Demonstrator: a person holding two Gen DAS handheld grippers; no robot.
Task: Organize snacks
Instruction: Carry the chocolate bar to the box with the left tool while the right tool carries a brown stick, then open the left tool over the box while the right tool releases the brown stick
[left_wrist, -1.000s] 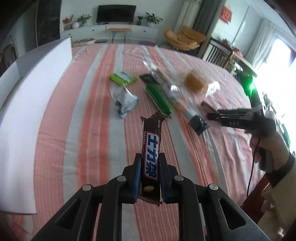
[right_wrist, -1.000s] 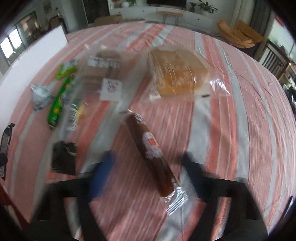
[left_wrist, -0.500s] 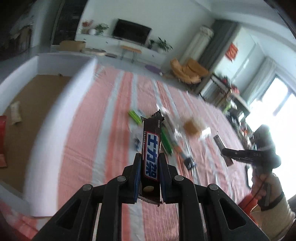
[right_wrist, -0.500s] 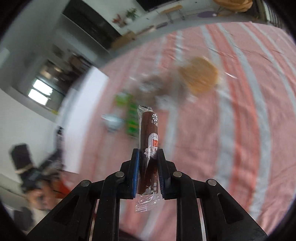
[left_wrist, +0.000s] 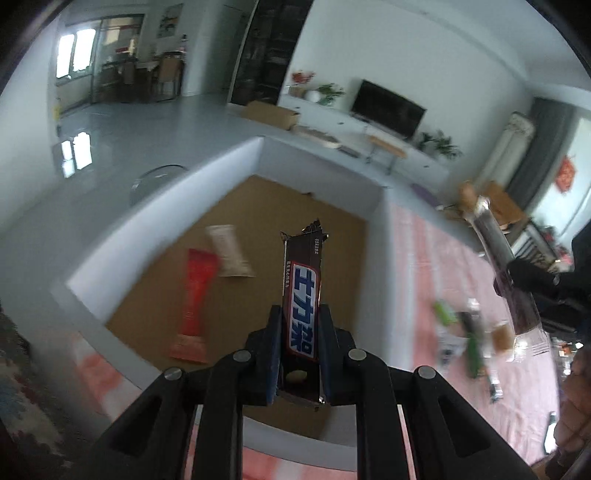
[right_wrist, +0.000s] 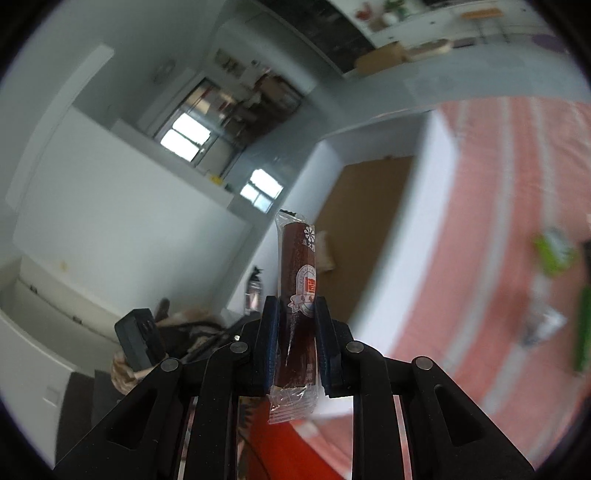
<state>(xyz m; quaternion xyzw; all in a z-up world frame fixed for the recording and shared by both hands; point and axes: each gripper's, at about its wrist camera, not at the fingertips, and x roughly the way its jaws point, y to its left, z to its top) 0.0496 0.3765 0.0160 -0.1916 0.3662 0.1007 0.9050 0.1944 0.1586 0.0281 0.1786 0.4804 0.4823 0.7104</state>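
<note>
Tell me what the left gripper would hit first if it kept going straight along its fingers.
Probably the brown floor of the white box, since the left gripper, holding the chocolate bar, points down into it; depth is uncertain.

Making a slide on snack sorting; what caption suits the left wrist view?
Left gripper holds a chocolate bar above the white box.

We count two packets lying in the white box (left_wrist: 236, 173): one red packet (left_wrist: 194, 302) and, at its two o'clock, one beige packet (left_wrist: 229, 254). One chocolate bar (left_wrist: 303, 295) and one sausage stick (right_wrist: 297, 295) are held.
</note>
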